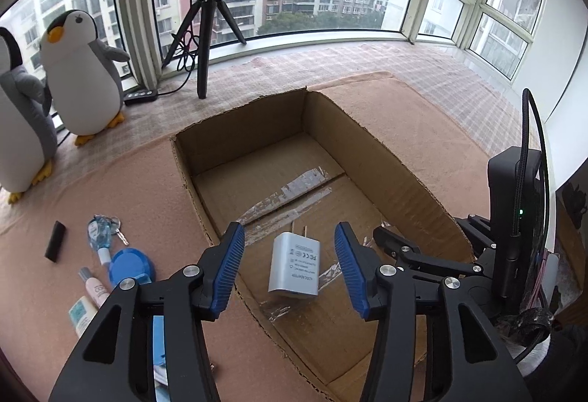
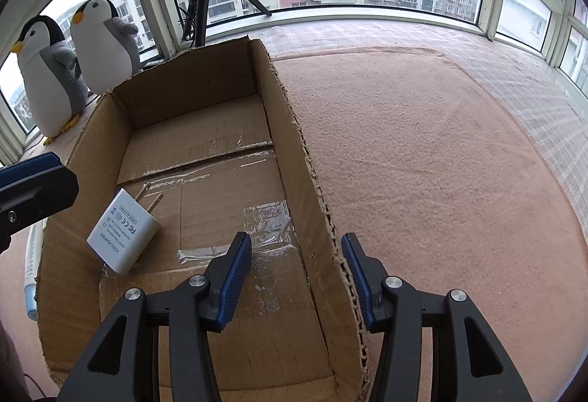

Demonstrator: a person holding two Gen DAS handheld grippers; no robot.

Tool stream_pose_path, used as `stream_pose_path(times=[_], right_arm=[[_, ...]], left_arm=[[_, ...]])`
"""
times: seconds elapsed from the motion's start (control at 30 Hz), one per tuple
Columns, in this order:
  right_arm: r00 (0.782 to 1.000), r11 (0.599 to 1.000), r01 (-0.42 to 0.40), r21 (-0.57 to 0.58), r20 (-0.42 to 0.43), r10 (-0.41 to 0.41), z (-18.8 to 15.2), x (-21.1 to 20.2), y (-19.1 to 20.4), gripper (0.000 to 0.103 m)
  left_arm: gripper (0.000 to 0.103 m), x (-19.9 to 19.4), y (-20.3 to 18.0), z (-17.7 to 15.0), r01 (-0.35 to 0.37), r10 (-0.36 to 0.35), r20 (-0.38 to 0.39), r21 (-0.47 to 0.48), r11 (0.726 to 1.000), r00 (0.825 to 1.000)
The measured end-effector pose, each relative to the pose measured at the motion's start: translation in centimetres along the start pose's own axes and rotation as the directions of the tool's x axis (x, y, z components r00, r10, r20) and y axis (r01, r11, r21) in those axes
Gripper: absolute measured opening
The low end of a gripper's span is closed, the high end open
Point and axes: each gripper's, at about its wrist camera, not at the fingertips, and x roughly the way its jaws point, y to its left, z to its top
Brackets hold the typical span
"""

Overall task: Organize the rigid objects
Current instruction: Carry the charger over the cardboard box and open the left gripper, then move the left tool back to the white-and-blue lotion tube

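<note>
**Charger in box, leftovers off to left claw's left**

Charger (image 1: 294, 266) lies flat on the floor of the cardboard box (image 1: 404, 159), directly below and between the tips of the left claw (image 1: 290, 269), prongs pointing fwd away from the claw, long axis along its fingers. Left claw's gaping, nothing in it. Right claw (image 2: 296, 277) is spread too, empty, straddling the box's right wall w/ one finger inside, one outside. Rest of the stuff, i.e. blue round case (image 1: 130, 266), keys (image 1: 106, 229), small tubes (image 1: 93, 286), black stick (image 1: 55, 240), sits on the worktop (image 1: 128, 181) outside the box, left of the left claw and near it. Looks like left claw's the nearer one for those; right is across the box, well apart.
</note>
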Motion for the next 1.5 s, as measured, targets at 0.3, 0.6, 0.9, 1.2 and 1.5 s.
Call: stream_pose_path(times=[0.3,0.6,0.9,1.2,1.5], right_arm=[[1.000,1.000,0.006,-0.003,-0.016,-0.006,0.2,0.1,0.2,0.047],[0.998,1.000,0.015,-0.009,-0.065,-0.016,0.7,0.1,0.4,0.047],[0.996,0.999,0.037,-0.031,-0.080,-0.040,0.8,-0.1,0.8,0.047],[0.995,0.998,0.045,-0.046,-0.084,-0.048,0.7,-0.2,0.9,0.047],[0.995,0.998,0.047,-0.050,-0.084,-0.051,0.7,-0.2,0.8,0.047]], left_arm=[[0.065,-3.1,3.6,-0.7,-0.032,0.035,0.020,-0.128,0.991,0.999],[0.065,-5.7,11.4,-6.4,-0.206,0.189,-0.085,-0.291,0.934,0.978],[0.065,-5.3,13.1,-10.0,-0.222,0.171,-0.163,-0.384,0.896,0.972],[0.065,-3.3,12.3,-10.7,-0.269,0.214,-0.191,-0.339,0.901,0.958],[0.065,-3.6,15.4,-11.9,-0.319,0.263,-0.199,-0.348,0.882,0.944]])
